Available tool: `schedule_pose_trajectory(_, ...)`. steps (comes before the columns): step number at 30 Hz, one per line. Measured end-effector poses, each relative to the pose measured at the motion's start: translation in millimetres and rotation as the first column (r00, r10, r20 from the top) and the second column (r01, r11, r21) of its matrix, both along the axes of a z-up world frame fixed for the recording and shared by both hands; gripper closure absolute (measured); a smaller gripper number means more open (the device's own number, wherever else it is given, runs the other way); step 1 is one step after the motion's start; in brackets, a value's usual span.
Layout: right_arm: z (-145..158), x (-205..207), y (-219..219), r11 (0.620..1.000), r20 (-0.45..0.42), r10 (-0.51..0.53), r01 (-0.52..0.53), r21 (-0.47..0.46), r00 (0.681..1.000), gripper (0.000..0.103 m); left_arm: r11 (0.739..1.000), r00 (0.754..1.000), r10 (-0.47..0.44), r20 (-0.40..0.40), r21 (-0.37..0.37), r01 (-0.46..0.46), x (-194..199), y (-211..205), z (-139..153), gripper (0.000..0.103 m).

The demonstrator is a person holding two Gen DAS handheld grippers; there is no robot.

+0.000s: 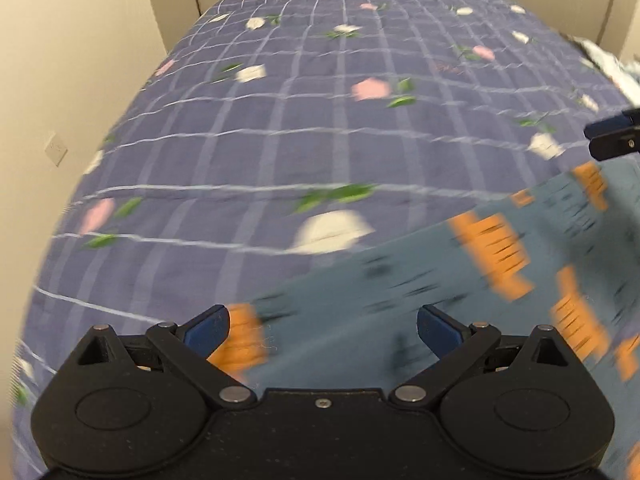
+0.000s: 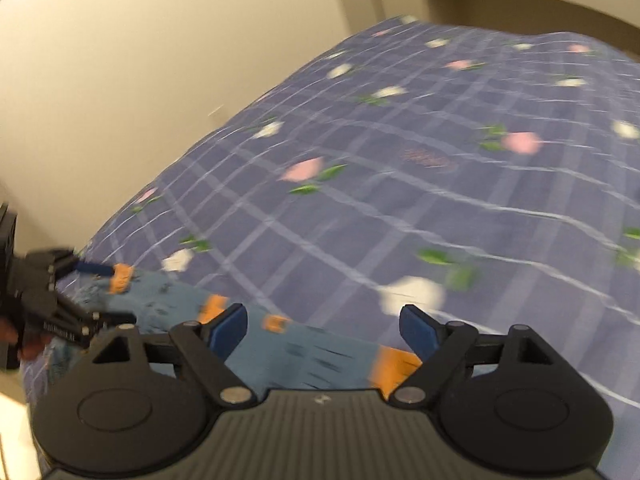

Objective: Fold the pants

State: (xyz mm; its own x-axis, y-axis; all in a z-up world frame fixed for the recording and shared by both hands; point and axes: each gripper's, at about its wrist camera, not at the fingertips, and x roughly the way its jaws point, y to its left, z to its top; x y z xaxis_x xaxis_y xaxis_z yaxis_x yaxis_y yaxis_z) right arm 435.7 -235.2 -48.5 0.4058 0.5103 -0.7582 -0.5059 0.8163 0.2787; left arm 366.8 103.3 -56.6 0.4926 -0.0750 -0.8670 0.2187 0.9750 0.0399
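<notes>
Blue pants with orange patches [image 1: 400, 300] lie flat on the bed; they also show in the right wrist view [image 2: 304, 356]. My left gripper [image 1: 323, 326] is open, its blue fingertips spread just above the near edge of the pants, holding nothing. It also shows from the side at the left of the right wrist view [image 2: 100, 292]. My right gripper [image 2: 323, 326] is open over the pants' edge, empty. One of its tips shows at the right edge of the left wrist view [image 1: 612, 136]. Both views are motion-blurred.
The bed is covered by a purple checked sheet with pink and white flowers [image 1: 300, 120], also in the right wrist view [image 2: 440, 184]. A beige wall [image 1: 60, 80] runs along the bed's left side. A headboard [image 2: 520, 4] stands at the far end.
</notes>
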Motion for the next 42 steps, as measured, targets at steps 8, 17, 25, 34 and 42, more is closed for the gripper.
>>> schedule_pose_trajectory(8, -19, 20, 67, 0.984, -0.029, 0.165, -0.166, -0.070, 0.986, 0.018, 0.962, 0.977, -0.188, -0.105, -0.222, 0.161, 44, 106, -7, 0.029)
schedule_pose_trajectory(17, -41, 46, 79, 0.888, -0.136, 0.411, -0.430, -0.167, 0.902, 0.048, 0.860, 0.853, -0.477, -0.212, -0.311, 0.403, 60, 110, -29, 0.060)
schedule_pose_trajectory(25, -61, 57, 82, 0.833, -0.239, 0.470, -0.517, -0.198, 0.849, 0.079, 0.857, 0.834, -0.499, -0.235, -0.278, 0.434, 57, 104, -34, 0.081)
schedule_pose_trajectory(34, -60, 60, 84, 0.823, -0.244, 0.486, -0.533, -0.196, 0.839, 0.047, 0.870, 0.842, -0.480, -0.248, -0.257, 0.420, 60, 103, -38, 0.087)
schedule_pose_trajectory(42, -57, 56, 83, 0.796, -0.232, 0.524, -0.568, -0.209, 0.819, 0.102, 0.869, 0.845, -0.487, -0.220, -0.218, 0.444, 56, 100, -36, 0.099)
